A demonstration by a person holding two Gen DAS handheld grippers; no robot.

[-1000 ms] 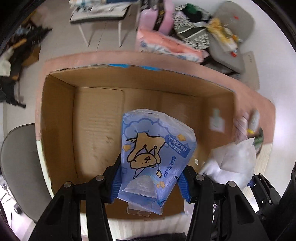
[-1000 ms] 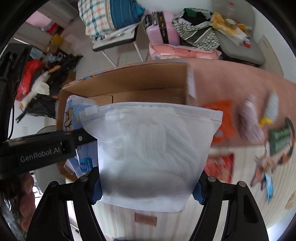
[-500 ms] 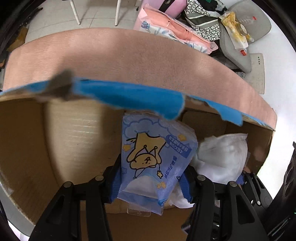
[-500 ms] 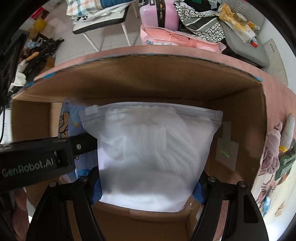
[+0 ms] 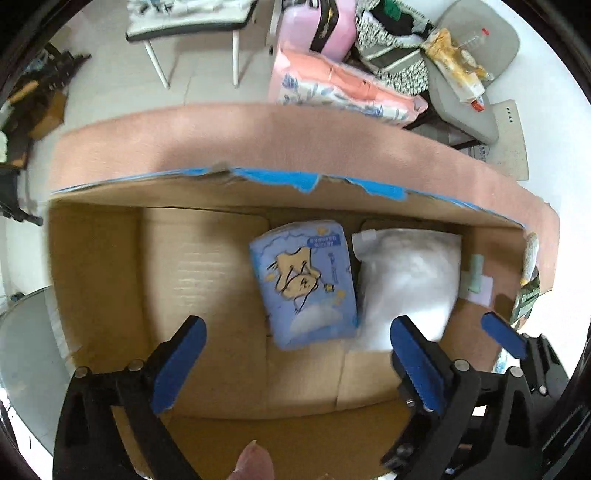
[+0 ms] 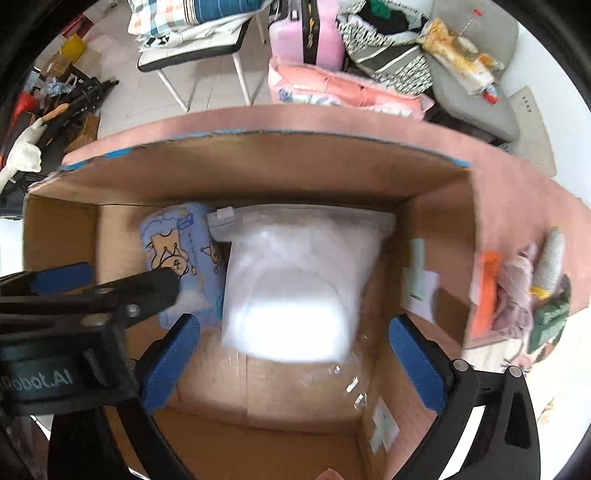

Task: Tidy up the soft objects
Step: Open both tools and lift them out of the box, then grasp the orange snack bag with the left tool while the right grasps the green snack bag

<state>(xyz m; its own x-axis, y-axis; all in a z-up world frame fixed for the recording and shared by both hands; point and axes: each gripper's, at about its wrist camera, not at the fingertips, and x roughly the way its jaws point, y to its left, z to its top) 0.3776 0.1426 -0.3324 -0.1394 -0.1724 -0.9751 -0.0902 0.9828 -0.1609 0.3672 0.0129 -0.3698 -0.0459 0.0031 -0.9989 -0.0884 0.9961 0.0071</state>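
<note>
An open cardboard box stands on a pink table. On its floor lie a blue pack printed with a cartoon bear and, touching its right side, a white zip bag of soft knit. My left gripper hovers over the blue pack, its jaws opening wide and gripping nothing. In the right wrist view the white bag lies flat with the blue pack at its left. My right gripper hangs above the bag, jaws opening, pads clear of it. The left gripper's black body crosses the left of that view.
Right of the box on the table lie an orange pack, a pink cloth, a grey roll and a green item. Beyond the table stand a chair, a pink suitcase and bagged bedding. A fingertip shows at the bottom edge.
Both grippers have let go: the blue pack and the white bag dropped from the jaws onto the box floor, side by side. Both pairs of jaws spread wide.
</note>
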